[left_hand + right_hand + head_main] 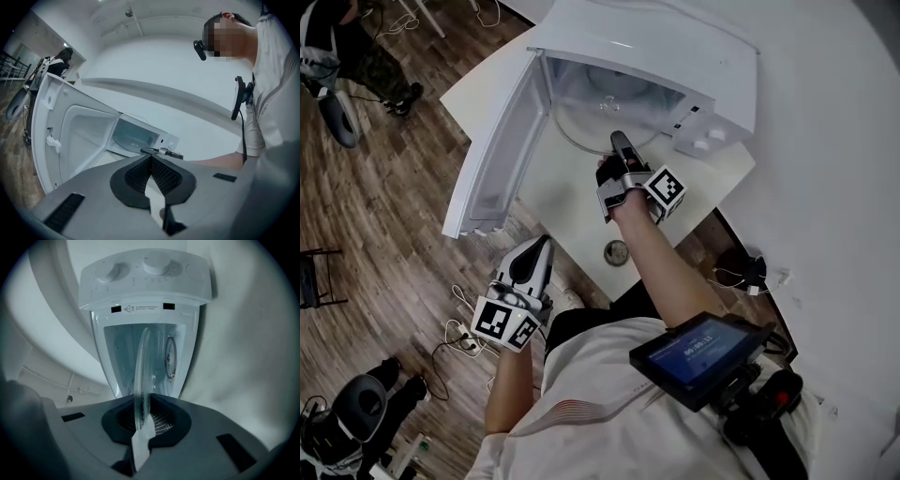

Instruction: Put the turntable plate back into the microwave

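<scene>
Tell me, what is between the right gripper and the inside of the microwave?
The glass turntable plate, clamped edge-on in the right gripper, reaches toward the open microwave; the right gripper view shows it.

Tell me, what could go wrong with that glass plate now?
The right gripper pinches the glass plate only at its rim, so the smooth glass might slip and fall. The plate is at the mouth of the microwave; its far edge could knock the frame or the open door.
</scene>
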